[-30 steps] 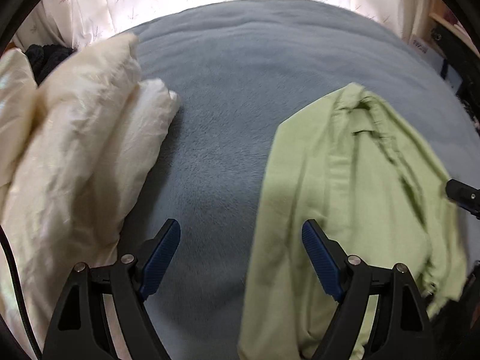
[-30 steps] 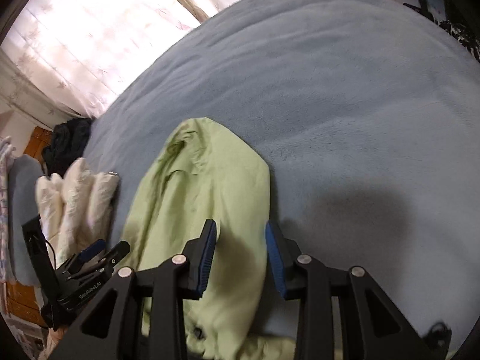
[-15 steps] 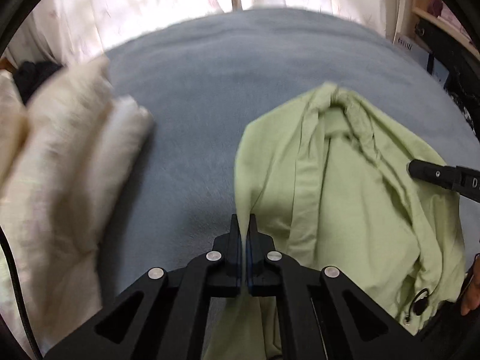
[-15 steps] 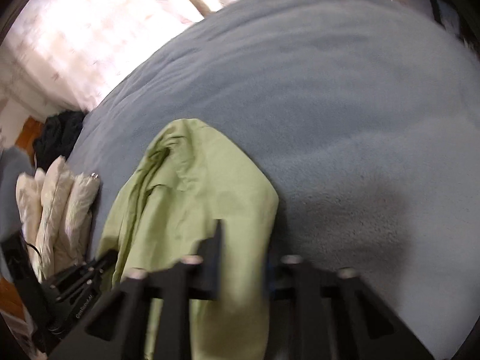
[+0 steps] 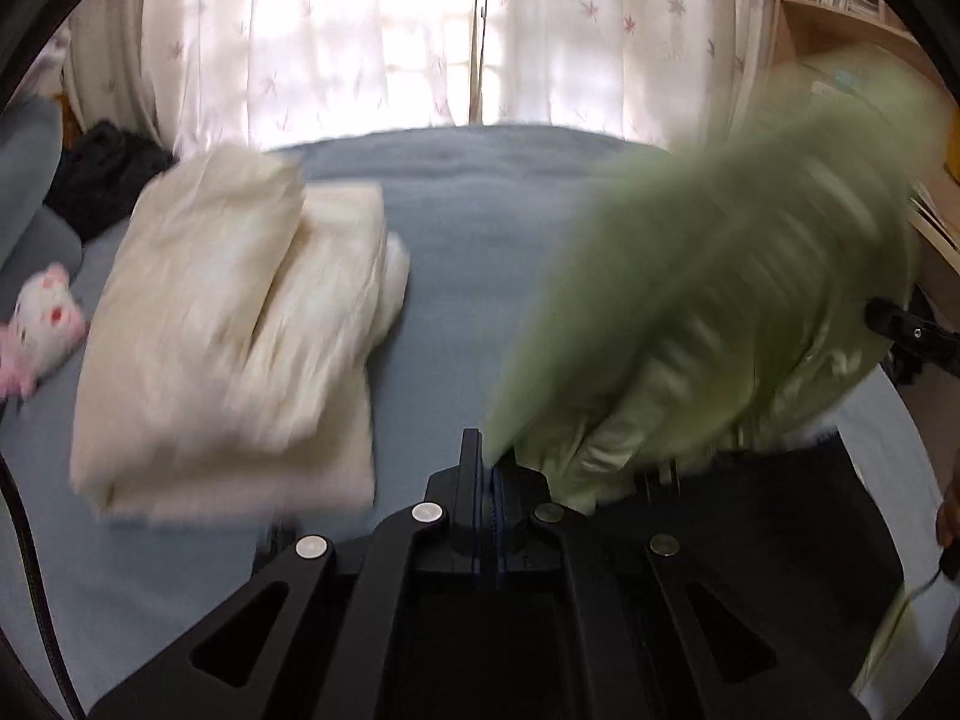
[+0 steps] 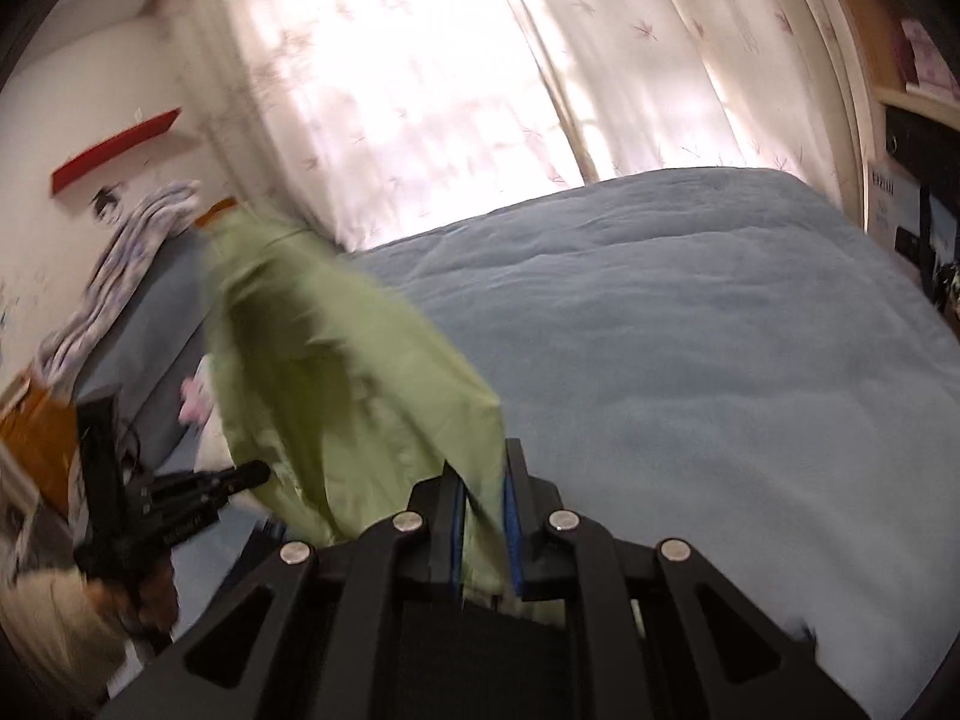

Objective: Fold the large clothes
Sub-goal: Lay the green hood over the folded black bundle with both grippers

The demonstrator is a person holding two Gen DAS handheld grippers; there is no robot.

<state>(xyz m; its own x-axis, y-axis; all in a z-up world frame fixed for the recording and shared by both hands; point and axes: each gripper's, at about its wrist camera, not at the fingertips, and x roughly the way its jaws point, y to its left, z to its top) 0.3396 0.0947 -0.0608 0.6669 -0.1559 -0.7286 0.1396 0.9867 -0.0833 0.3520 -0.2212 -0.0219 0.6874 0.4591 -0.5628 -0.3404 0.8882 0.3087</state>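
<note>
Pinching the green shirt point(image 5: 708, 300) in both grippers, left point(image 5: 487, 468) and right point(image 6: 483, 498), lifting it blurred above the blue bed point(image 6: 690, 330). Keeping both corners level and taut, spreading it flat, avoiding the cream pile point(image 5: 240, 330).

Folded bedding point(image 5: 234, 324) on bed point(image 5: 468, 192) at left, shirt point(image 5: 708, 300) at right, curtains point(image 5: 372, 36) behind

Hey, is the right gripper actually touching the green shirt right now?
Touching. In the right wrist view the green shirt runs down between the blue pads of the right gripper, which are closed on its edge.
</note>
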